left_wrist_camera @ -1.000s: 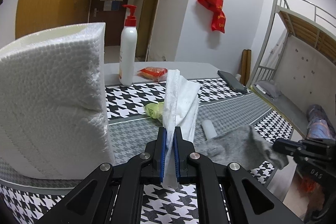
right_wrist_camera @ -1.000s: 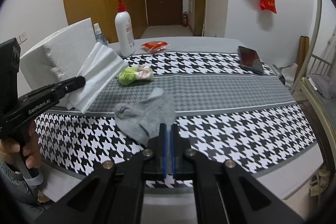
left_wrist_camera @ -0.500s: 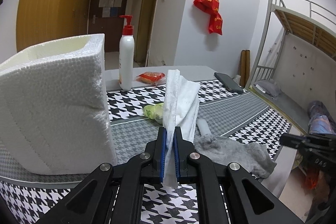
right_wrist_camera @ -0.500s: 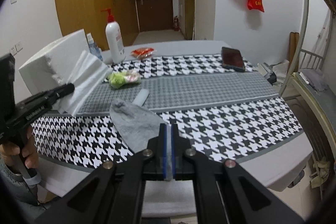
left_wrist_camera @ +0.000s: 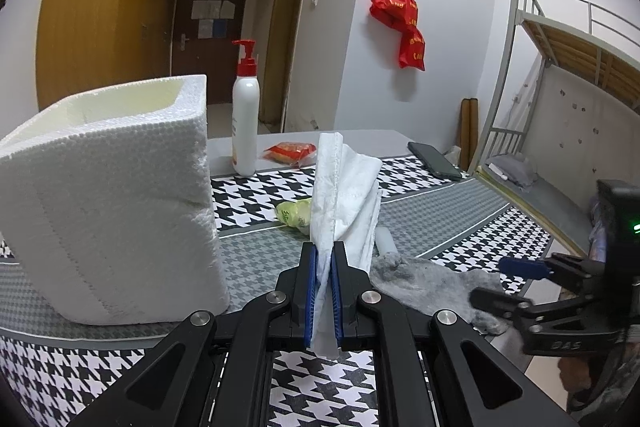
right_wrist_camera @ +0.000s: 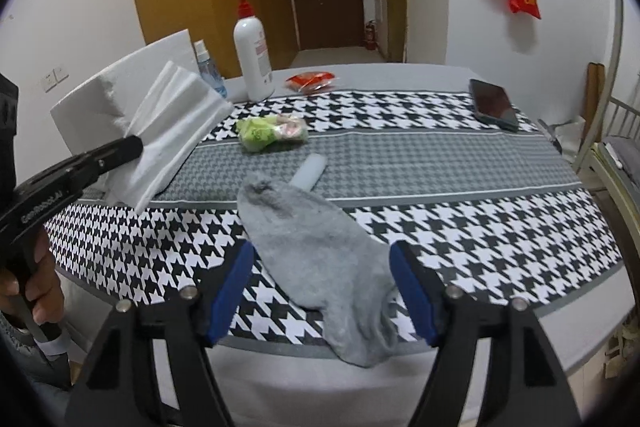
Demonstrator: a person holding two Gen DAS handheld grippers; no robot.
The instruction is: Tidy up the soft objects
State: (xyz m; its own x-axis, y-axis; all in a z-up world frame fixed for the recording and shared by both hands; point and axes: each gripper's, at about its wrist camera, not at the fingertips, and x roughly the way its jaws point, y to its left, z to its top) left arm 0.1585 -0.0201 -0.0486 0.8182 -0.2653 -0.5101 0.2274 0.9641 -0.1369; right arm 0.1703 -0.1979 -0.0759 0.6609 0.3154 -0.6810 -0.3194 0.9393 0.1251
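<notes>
two claws, left claw (left_wrist_camera: 323, 297) pinching white cloth (left_wrist_camera: 344, 195)

Table (right_wrist_camera: 520, 331) bears houndstooth cloth (right_wrist_camera: 460, 211), grey sock (right_wrist_camera: 320, 255)

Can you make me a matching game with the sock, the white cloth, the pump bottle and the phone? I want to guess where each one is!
Things:
1. grey sock
2. white cloth
3. pump bottle
4. phone

Places:
A. standing upright at the back of the table
B. lying flat near the table's far right corner
C. pinched in the left gripper
D. lying between the open right gripper's jaws

Pairs: 1-D, 2-C, 3-A, 4-B
</notes>
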